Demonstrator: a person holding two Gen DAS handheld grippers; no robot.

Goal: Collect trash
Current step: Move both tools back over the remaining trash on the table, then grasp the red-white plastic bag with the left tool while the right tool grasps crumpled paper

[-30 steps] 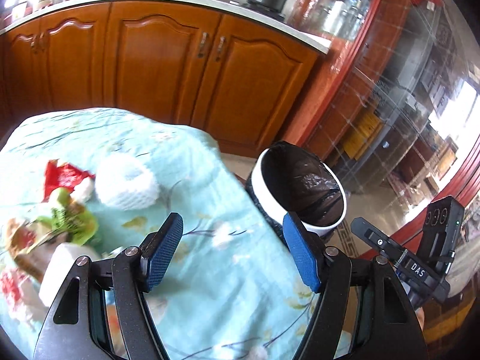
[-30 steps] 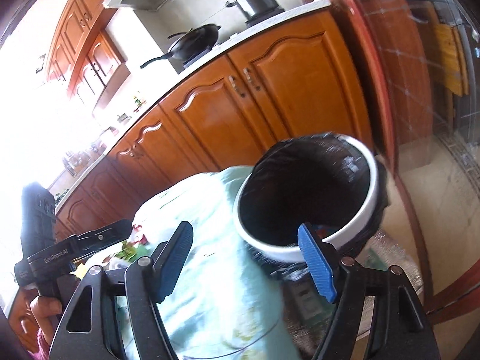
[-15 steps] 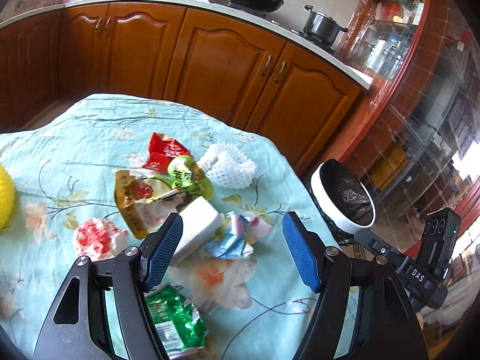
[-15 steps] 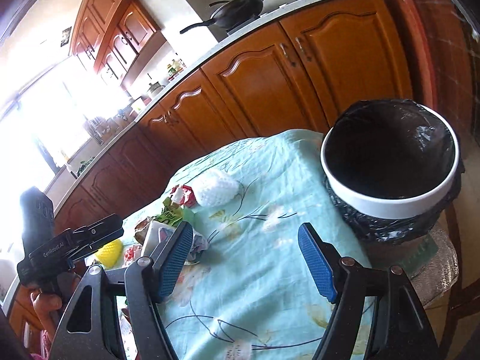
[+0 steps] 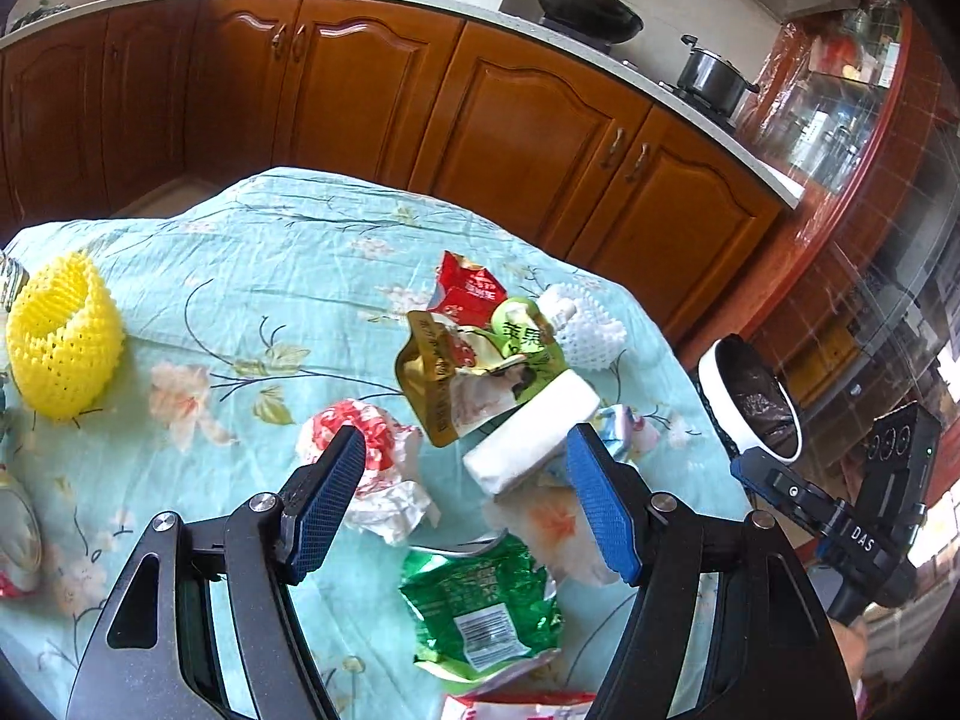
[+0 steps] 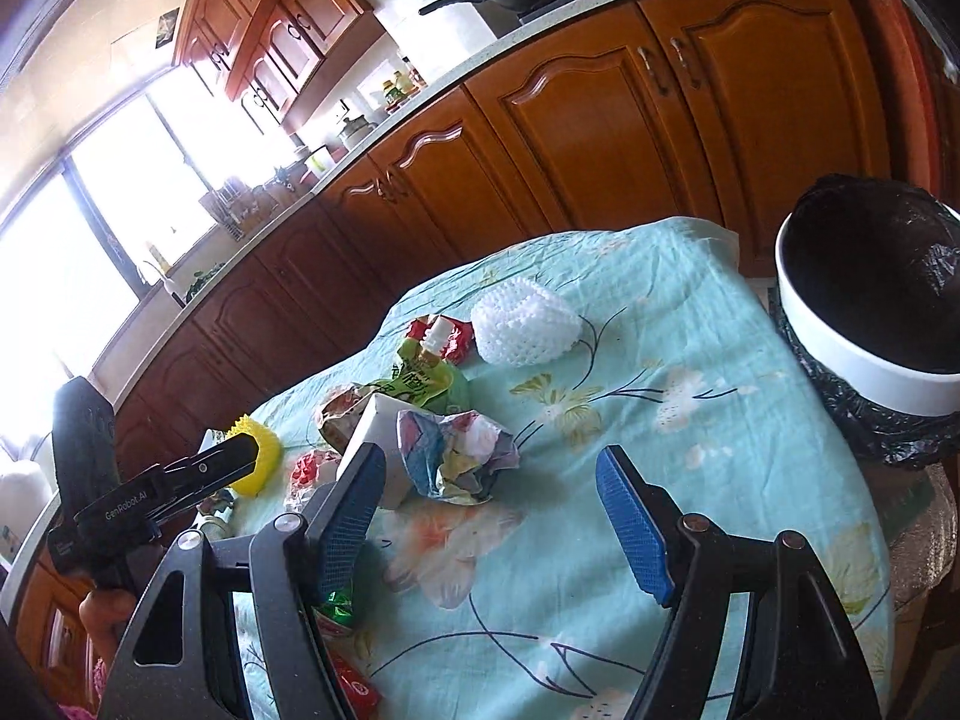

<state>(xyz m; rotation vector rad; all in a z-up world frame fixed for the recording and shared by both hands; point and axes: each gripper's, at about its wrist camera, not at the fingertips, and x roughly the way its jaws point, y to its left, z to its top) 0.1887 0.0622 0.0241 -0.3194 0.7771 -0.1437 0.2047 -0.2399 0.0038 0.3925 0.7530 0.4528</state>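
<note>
The left hand-held gripper [image 5: 465, 504] hangs spread and empty above the trash heap, a white block [image 5: 531, 441] between its pads; the right hand-held gripper [image 6: 489, 516] is likewise spread, holding nothing, over bare flowered cloth; crumpled wrappers [image 6: 456, 456] lie just left of it; the surface [image 6: 690, 360] stays uncluttered rightward to its edge; the black-lined bin [image 6: 870, 312] stands beyond that right edge.

Left gripper [image 5: 465, 501] and right gripper [image 6: 492, 516] both hovered side by side, jaws spread wide, nothing held.
</note>
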